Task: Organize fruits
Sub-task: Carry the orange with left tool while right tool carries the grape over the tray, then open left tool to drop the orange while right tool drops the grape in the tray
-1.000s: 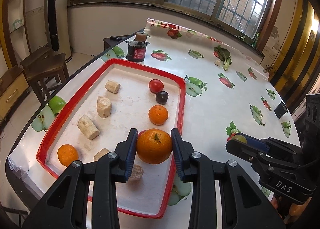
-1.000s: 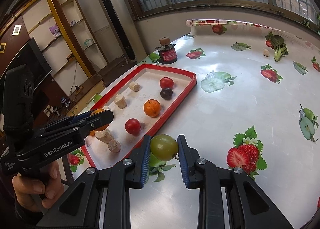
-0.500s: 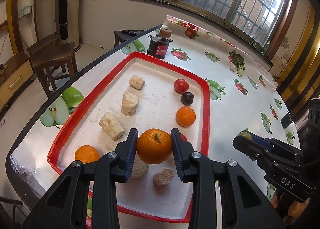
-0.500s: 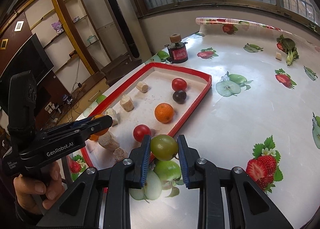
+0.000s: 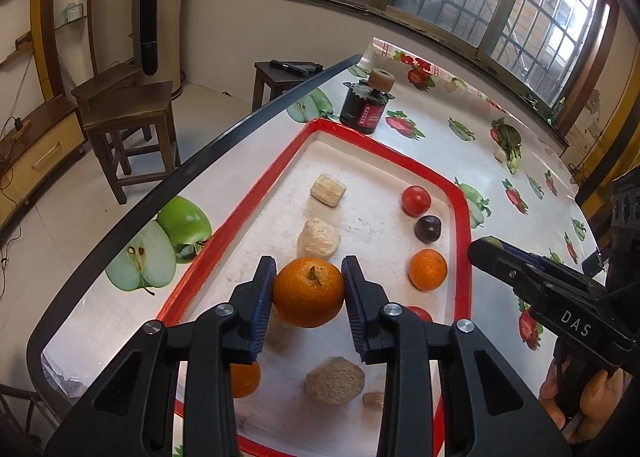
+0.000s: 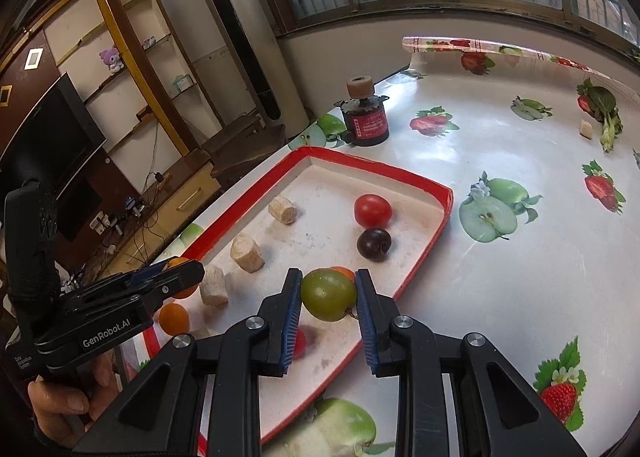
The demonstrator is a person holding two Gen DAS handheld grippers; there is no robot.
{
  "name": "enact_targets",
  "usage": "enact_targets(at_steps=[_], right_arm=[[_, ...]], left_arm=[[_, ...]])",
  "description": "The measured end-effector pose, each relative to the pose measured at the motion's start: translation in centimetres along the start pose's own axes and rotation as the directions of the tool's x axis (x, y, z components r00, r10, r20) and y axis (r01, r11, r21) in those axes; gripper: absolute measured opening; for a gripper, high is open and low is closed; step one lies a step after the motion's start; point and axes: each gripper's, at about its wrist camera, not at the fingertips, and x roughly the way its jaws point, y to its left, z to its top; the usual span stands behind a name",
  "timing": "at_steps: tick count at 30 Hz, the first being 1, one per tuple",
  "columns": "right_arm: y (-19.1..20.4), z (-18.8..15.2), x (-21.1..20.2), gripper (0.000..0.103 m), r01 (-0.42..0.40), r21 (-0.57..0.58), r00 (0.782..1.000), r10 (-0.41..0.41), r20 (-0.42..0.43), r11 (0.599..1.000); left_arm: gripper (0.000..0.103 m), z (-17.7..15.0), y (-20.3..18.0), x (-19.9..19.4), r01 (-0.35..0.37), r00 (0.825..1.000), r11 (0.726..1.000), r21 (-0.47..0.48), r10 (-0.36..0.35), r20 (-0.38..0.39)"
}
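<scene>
My left gripper (image 5: 308, 293) is shut on a large orange (image 5: 309, 291) and hangs over the near part of the red-rimmed tray (image 5: 460, 209). My right gripper (image 6: 328, 295) is shut on a green tomato (image 6: 328, 294), above the tray's (image 6: 424, 257) right side. Inside the tray lie a red tomato (image 5: 416, 200), a dark plum (image 5: 427, 228), a smaller orange (image 5: 427, 269), another orange (image 5: 244, 379) near the front and several beige chunks (image 5: 319, 238). A second red tomato (image 6: 299, 342) shows partly under my right fingers.
A dark jar with a cork lid (image 5: 367, 105) stands just beyond the tray's far rim. The table's left edge (image 5: 160, 193) drops off beside the tray, with wooden stools (image 5: 128, 113) below. A small beige piece (image 6: 586, 129) lies far right by printed greens.
Both grippers have travelled leftward over the table with their fruit. The green tomato, earlier above the tablecloth outside the tray, now hangs over the tray's inside.
</scene>
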Motion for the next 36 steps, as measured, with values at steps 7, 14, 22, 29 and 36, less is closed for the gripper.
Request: enact_targets(at_steps=[7, 14, 22, 29, 36], right_arm=[[1.4, 1.4, 3.5, 0.027, -0.009, -0.043, 1.000, 0.008, -0.030, 0.999], [2.4, 2.0, 6.7, 0.027, 0.008, -0.096, 0.998, -0.014, -0.065, 0.995], [2.0, 1.8, 8.6, 0.027, 0.020, -0.105, 0.995, -0.030, -0.093, 0.994], [1.8, 1.5, 9.1, 0.029, 0.016, -0.106, 0.994, -0.028, -0.107, 0.994], [2.0, 1.6, 8.4, 0.037, 0.022, -0.120, 0.994, -0.035, -0.105, 0.992]], left_arm=[[0.031, 0.2, 1.1, 1.4, -0.023, 0.999, 1.000, -0.007, 0.022, -0.024], [0.032, 0.9, 1.3, 2.5, -0.029, 0.999, 1.000, -0.011, 0.029, -0.022], [0.032, 1.3, 1.3, 3.2, -0.044, 0.999, 0.999, 0.001, 0.044, -0.022], [0.033, 1.3, 1.0, 3.1, -0.068, 0.997, 0.998, 0.011, 0.068, -0.020], [0.054, 0.8, 1.0, 2.2, -0.088, 0.996, 0.996, 0.010, 0.088, -0.007]])
